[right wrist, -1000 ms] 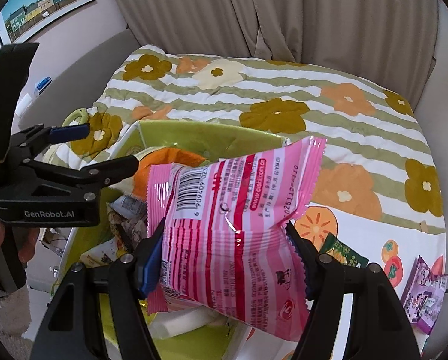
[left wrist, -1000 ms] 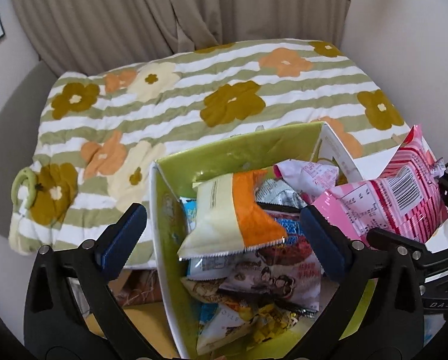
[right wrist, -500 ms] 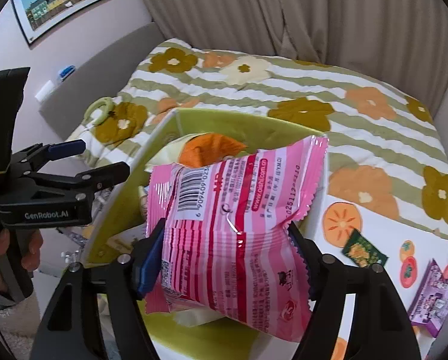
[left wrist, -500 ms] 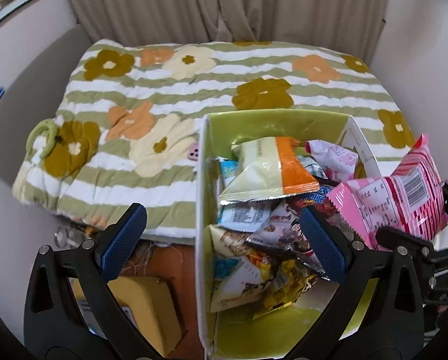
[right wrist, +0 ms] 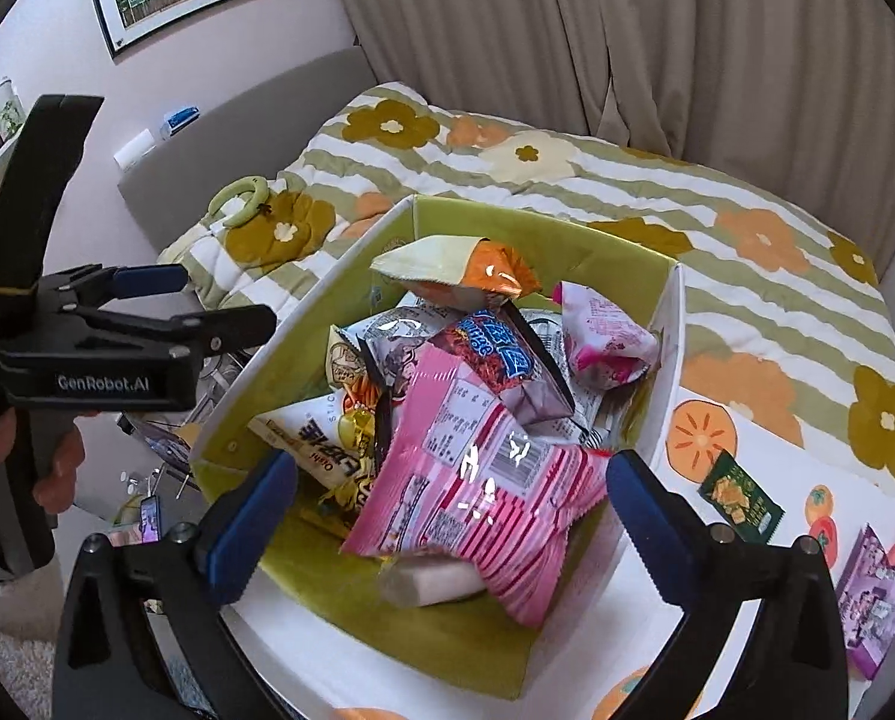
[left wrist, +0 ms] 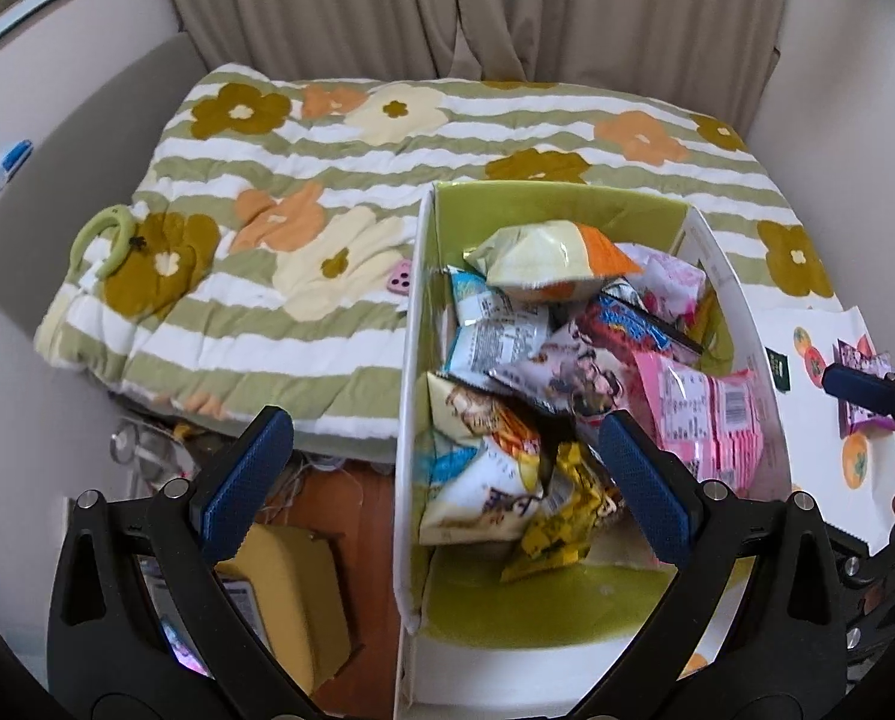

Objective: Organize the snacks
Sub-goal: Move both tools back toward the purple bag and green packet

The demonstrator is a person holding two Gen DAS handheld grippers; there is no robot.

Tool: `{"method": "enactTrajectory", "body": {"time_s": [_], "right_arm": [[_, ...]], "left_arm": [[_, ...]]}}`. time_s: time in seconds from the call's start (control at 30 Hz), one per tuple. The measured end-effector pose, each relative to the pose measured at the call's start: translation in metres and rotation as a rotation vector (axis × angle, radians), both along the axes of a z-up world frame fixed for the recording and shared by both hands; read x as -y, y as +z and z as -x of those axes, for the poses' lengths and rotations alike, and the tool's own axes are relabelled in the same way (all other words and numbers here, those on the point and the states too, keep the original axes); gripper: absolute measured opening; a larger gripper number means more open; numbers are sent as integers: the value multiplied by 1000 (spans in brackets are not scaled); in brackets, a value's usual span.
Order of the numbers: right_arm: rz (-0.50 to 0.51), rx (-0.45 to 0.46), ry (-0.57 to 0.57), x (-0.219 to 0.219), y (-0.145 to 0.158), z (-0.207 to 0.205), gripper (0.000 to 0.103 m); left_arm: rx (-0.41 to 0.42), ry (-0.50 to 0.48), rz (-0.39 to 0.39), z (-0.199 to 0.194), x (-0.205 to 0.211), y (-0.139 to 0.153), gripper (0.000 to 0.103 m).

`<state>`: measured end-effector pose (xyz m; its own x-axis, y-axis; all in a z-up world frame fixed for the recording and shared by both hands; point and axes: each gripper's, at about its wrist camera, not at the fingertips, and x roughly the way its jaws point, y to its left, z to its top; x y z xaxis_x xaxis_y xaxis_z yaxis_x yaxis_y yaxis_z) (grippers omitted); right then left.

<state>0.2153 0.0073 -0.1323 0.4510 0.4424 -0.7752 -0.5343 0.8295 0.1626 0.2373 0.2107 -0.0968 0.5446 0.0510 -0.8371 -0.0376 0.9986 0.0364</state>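
Pink bag (right wrist: pixel 477 474) was clamped a moment ago, now lies loose in box (right wrist: pixel 666 324) atop the snacks, right gripper (right wrist: pixel 447 516) jaws opening clear of it, left gripper (left wrist: pixel 441 480) open and empty, so this drop is done.

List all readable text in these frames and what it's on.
"GenRobot.AI": on the left gripper body, right wrist view.
"Oishi": on the white snack bag in the green box, upside down.
Pink bag: barcode and fine print, too small to read.
Red-blue bag: stylised lettering, not legible.
Other packets' print: too blurred.
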Motion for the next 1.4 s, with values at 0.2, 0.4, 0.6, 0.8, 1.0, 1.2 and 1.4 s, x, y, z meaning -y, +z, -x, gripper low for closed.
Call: {"method": "enactTrajectory", "body": {"time_s": [0.2,0.4,0.6,0.8,1.0,1.2,1.4], "right_arm": [[-15,56,-41,10,13,22,103],[-19,108,-133,33,30,42,103],[17,200,-279,75,49,59,103],[47,235,-420,130,59,72,103],[56,224,-522,201,55,75,103],[69,170,-564,268,38,65,103],[87,95,-559,323,6,42,103]], "left_arm": [[40,-30,2,18,9,12,101],[74,-100,30,27,31,26,101],[91,-182,51,27,67,34,101],[94,-283,70,22,130,39,101],[61,-368,77,11,215,29,101],[-35,-396,56,-10,294,-6,101],[-128,-363,44,-40,338,-54,101]]}}
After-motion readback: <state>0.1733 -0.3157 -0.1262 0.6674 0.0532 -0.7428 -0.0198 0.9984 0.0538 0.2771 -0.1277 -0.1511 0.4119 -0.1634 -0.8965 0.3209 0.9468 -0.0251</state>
